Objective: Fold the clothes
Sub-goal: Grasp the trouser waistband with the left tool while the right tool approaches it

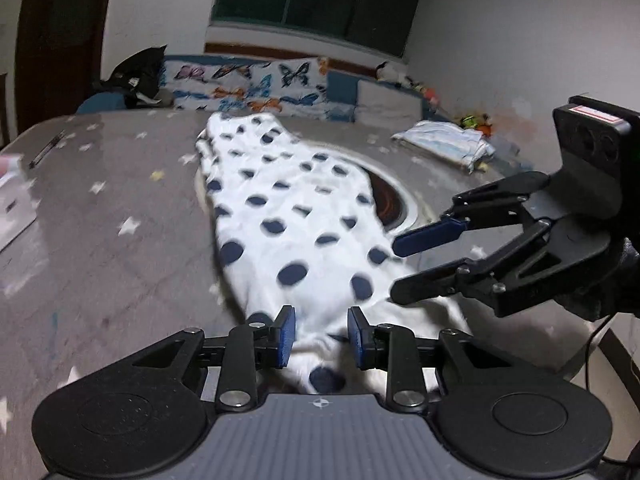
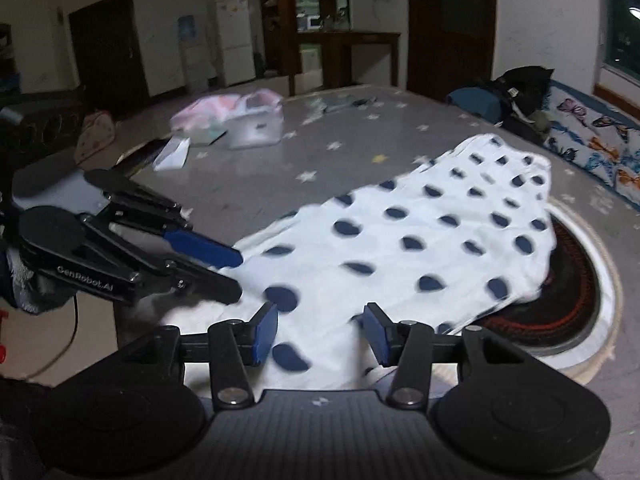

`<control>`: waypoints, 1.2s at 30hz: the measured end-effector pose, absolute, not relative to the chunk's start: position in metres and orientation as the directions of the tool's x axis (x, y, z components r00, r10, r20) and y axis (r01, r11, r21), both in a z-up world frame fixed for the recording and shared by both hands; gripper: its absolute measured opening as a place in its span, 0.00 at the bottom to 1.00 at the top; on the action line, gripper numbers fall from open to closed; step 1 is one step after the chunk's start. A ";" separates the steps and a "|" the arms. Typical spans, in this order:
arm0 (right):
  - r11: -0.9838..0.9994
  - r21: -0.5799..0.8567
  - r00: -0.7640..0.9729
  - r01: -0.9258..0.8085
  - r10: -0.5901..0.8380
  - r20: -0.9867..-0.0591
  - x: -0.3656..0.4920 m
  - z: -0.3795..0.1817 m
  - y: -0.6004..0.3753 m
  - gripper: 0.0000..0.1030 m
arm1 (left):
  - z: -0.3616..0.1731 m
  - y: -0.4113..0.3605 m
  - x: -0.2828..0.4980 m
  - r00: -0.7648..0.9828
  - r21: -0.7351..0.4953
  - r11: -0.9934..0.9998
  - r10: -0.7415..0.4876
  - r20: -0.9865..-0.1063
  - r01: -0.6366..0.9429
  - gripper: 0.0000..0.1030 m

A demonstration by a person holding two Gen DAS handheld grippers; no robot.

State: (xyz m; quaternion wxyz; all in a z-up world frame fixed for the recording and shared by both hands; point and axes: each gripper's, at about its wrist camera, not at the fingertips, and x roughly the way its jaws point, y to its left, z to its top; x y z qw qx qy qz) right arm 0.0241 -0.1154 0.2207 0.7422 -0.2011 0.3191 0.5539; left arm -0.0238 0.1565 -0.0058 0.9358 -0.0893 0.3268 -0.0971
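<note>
Grey desk (image 1: 100,248) with little white stars fills the room's middle, and a white cloth with dark blue dots (image 1: 288,216) lies long across it. One far side of the cloth hangs over a round dark ring (image 2: 576,280) set in the desk.

The left claw (image 1: 321,338) is apart, with the near end of the cloth between its blue pads, not pinched. The right claw (image 2: 320,334) is apart too, over the near edge.

What could go wrong? If only one claw bites, the cloth may twist and fold crooked. It could also catch on the ring's rim when pulled. The pictures are blurry, so a claw may miss the edge.

Only the left view shows a folded pile (image 1: 444,144) far off on the desk. Only the right view shows a pink bag (image 2: 228,120) and papers (image 2: 172,154).
</note>
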 end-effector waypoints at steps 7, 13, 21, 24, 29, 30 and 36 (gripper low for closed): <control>0.317 0.024 0.213 -0.948 0.691 -0.691 0.012 0.226 -0.123 0.49 | 0.005 0.179 -0.058 0.795 -0.335 0.941 -0.240 -0.557 0.050 0.40; 0.276 0.020 0.191 -0.961 0.712 -0.676 -0.011 0.234 -0.126 0.52 | -0.008 0.175 -0.060 0.765 -0.422 0.906 -0.286 -0.577 0.020 0.49; 0.235 -0.003 0.173 -0.972 0.705 -0.688 -0.038 0.233 -0.133 0.57 | -0.003 0.173 -0.060 0.754 -0.495 0.869 -0.340 -0.561 0.024 0.15; 0.234 -0.007 0.176 -0.972 0.711 -0.680 -0.042 0.234 -0.135 0.59 | 0.010 0.172 -0.063 0.773 -0.494 0.868 -0.343 -0.533 0.044 0.13; 0.245 0.012 0.168 -0.969 0.701 -0.693 -0.040 0.224 -0.136 0.60 | 0.004 0.164 -0.066 0.747 -0.376 0.925 -0.282 -0.602 0.046 0.18; 0.246 0.000 0.176 -0.969 0.693 -0.700 -0.041 0.221 -0.135 0.60 | 0.003 0.162 -0.069 0.745 -0.340 0.939 -0.260 -0.614 0.047 0.18; 0.244 -0.026 0.193 -0.970 0.696 -0.692 -0.044 0.223 -0.139 0.60 | 0.018 0.140 -0.097 0.799 -0.122 0.982 -0.186 -0.572 0.142 0.46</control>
